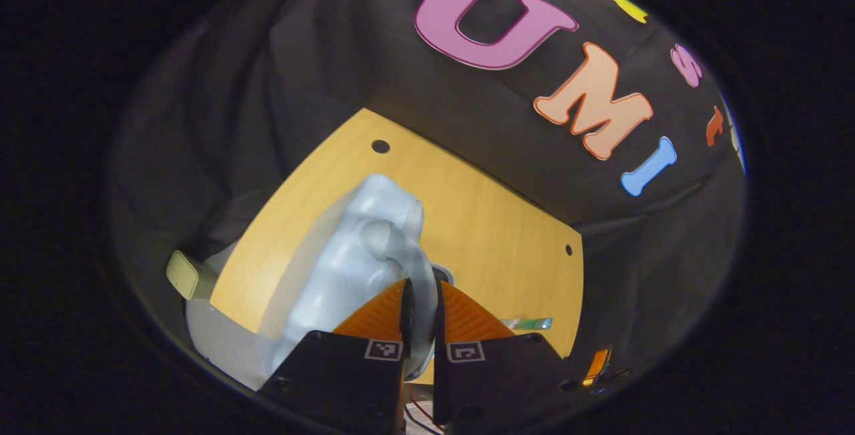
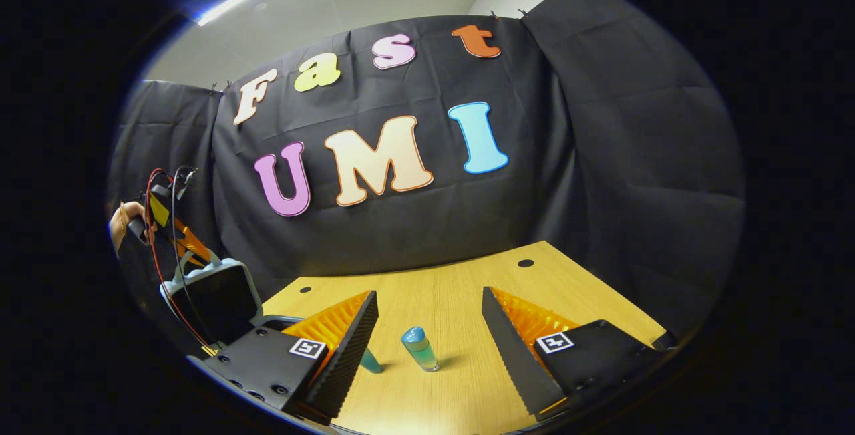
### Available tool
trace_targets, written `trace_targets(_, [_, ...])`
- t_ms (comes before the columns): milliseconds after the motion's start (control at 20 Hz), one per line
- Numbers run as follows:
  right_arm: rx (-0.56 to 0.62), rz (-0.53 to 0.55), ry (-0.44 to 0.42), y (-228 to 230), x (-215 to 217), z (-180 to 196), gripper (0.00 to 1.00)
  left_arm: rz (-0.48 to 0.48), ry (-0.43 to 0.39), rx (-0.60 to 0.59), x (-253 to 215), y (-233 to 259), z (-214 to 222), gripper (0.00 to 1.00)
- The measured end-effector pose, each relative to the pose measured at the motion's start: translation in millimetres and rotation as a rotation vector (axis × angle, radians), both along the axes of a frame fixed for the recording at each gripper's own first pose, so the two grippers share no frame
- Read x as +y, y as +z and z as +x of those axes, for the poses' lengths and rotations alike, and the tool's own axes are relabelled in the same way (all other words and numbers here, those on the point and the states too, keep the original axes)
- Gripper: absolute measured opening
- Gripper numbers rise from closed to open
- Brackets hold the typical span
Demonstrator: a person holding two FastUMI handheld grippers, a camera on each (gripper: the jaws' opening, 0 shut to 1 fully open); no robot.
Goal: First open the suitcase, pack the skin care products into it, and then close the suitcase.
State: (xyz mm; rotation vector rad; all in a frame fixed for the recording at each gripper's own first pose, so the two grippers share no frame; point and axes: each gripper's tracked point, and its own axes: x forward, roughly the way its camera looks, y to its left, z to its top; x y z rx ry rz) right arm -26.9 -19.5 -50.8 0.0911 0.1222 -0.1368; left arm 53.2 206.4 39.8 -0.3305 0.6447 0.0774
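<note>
On the wooden table (image 2: 461, 381) | pale-blue hard-shell suitcase (image 1: 347, 268) at its left edge, lid up | left gripper (image 1: 421, 318) fingers clamped on the lid's handle (image 1: 404, 254) | right gripper (image 2: 427, 328) fingers wide apart over a teal bottle (image 2: 419, 348) | bottle likely light, smooth, tippy: grip mid-body.

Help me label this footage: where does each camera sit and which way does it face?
Left gripper view: rides the left tongs, facing down at the pale blue suitcase whose edge its fingers pinch, on the wooden table.
Right gripper view: rides the open right tongs, facing across the table toward a teal bottle; a hand holds the other tongs at far left.
Shared: suitcase, table.
</note>
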Motion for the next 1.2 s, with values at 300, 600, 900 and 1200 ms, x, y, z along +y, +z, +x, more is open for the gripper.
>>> trace_targets(300, [-0.029, 0.041, -0.004, 7, 2, 3, 0.98, 0.107, 0.104, 0.000, 73, 3, -13, 0.10])
trace_targets(600, [-0.031, 0.046, -0.045, 10, 1, 13, 0.98, 0.265, 0.197, 0.058, 148, -11, -25, 0.10])
trace_targets(900, [0.016, 0.055, -0.057, -5, 9, 9, 0.98, 0.272, 0.259, 0.139, 208, -58, -43, 0.07])
trace_targets(1200, [0.055, 0.039, -0.033, -15, 23, 11, 0.98, 0.251, 0.326, 0.237, 249, -136, -57, 0.06])
